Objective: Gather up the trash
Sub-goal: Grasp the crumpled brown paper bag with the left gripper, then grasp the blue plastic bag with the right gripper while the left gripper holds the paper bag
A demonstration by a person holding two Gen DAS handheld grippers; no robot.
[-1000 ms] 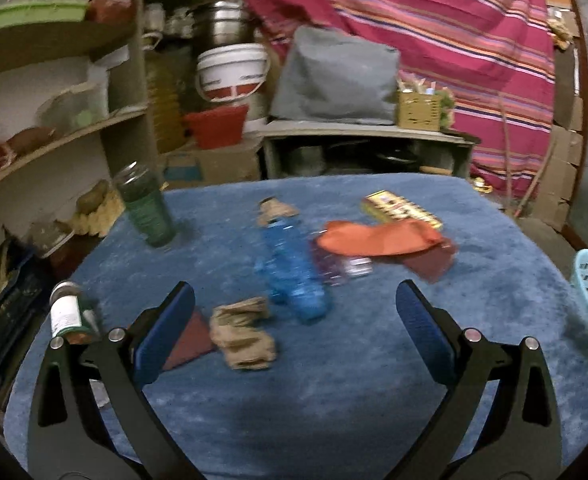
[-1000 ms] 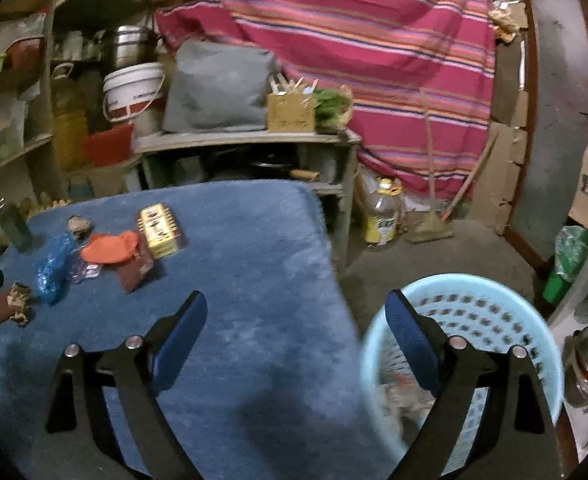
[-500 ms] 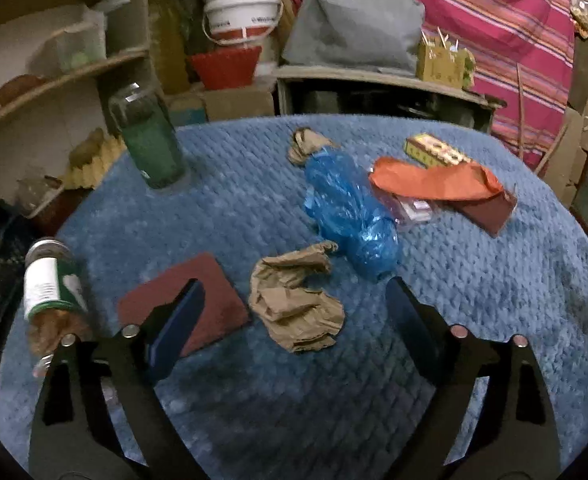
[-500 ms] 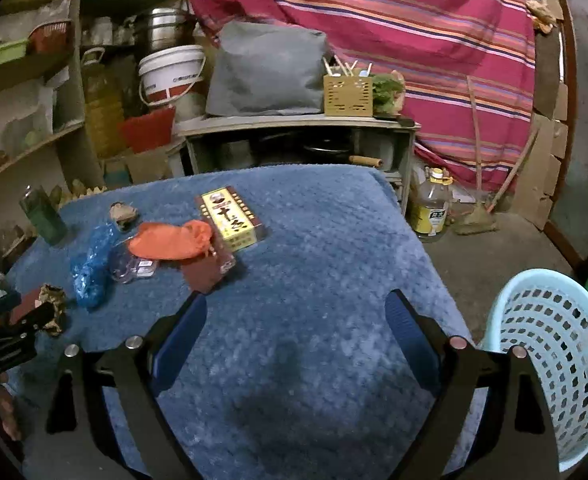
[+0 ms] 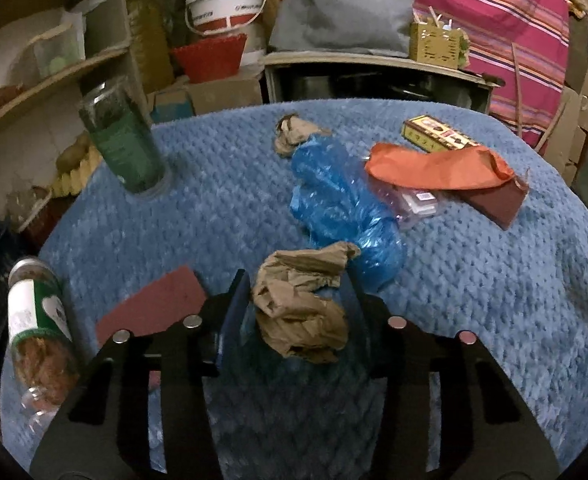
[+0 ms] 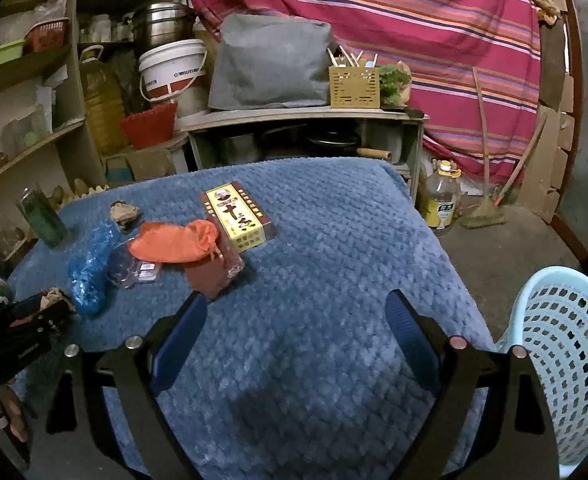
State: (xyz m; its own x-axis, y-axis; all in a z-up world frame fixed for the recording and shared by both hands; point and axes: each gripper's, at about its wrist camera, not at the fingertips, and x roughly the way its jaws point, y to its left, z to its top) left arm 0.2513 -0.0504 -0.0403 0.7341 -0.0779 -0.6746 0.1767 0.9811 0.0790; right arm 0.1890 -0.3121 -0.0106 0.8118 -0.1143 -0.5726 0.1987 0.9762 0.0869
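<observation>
Left wrist view: crumpled brown paper wad point(image 5: 299, 300) lies on the blue quilted table cover point(image 5: 473, 280), low in the middle of the picture.
Paper look: tan, creased, folded into a lumpy ball with a twisted tail toward the blue plastic bag point(image 5: 341, 208).
Left gripper point(image 5: 294, 300): jaws have just been closing and now stand narrow on either side of the wad, pads at its flanks; firm pressing cannot be told.
Close neighbours: dark red card point(image 5: 154, 304) just left of the gripper; the blue bag touches the wad's far end.
Further trash: orange pouch point(image 5: 433, 168) over a maroon piece, clear blister pack point(image 5: 417, 204), yellow box point(image 5: 437, 138), second small brown wad point(image 5: 294, 134).
Bottles: green jar point(image 5: 122, 140) upright at the far left; labelled jar point(image 5: 38, 328) on its side at the cover's left edge.
Right gripper point(image 6: 294, 344): jaws wide, nothing between them, over bare cover.
Basket: pale blue perforated basket point(image 6: 565, 360) beside the table, cut off by the right edge.
Hard to see: in the right wrist view the left gripper is dark and the wad barely shows.
</observation>
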